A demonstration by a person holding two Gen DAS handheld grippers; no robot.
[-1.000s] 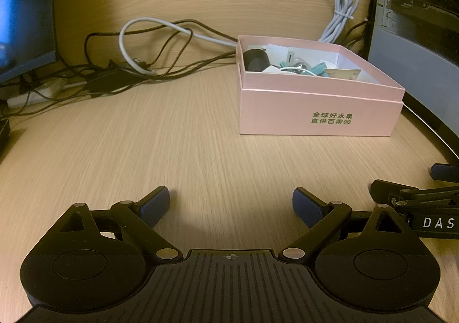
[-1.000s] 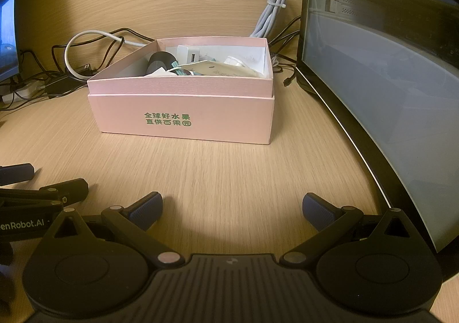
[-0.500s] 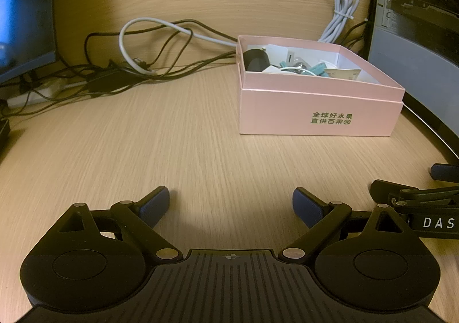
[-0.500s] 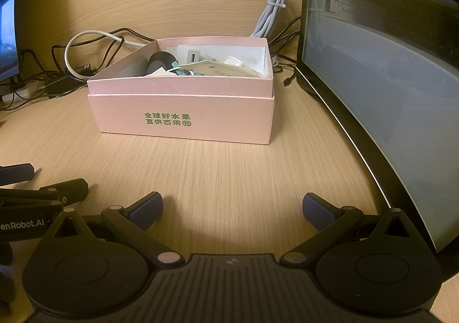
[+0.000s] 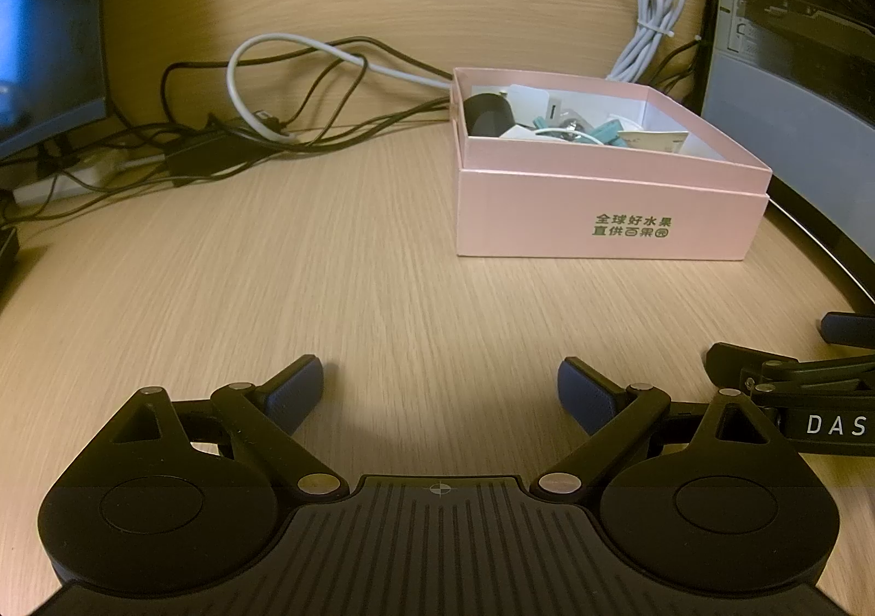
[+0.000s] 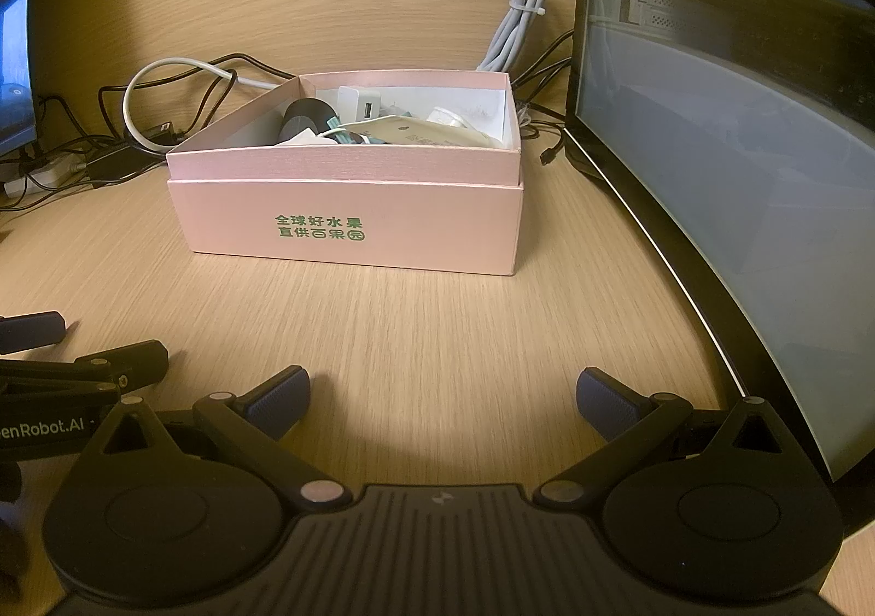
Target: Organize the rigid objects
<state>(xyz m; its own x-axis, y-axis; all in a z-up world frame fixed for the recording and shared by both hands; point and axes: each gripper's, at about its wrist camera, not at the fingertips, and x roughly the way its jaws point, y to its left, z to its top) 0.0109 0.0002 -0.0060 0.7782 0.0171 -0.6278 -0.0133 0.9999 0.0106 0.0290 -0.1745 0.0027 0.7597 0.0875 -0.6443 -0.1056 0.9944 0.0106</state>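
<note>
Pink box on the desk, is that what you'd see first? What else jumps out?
Yes, the pink box with green writing stands open in the middle of the wooden desk, full of small things like a dark roll and a white charger. A big curved monitor stands right of it, and tangled cables lie behind to the left. Both grippers, left and right, sit open and empty.

The near wall of the pink box (image 6: 350,168) hides the lower part of everything inside it; only the tops of a dark round object (image 6: 306,118), a white charger (image 6: 358,103) and teal pieces (image 5: 604,132) show, too jumbled to identify; the curved monitor (image 6: 738,189) runs off the right edge; the left gripper (image 6: 60,364) is cut by the right wrist view's left border, its lettering clipped; a screen (image 5: 44,42) is cropped at left.
</note>
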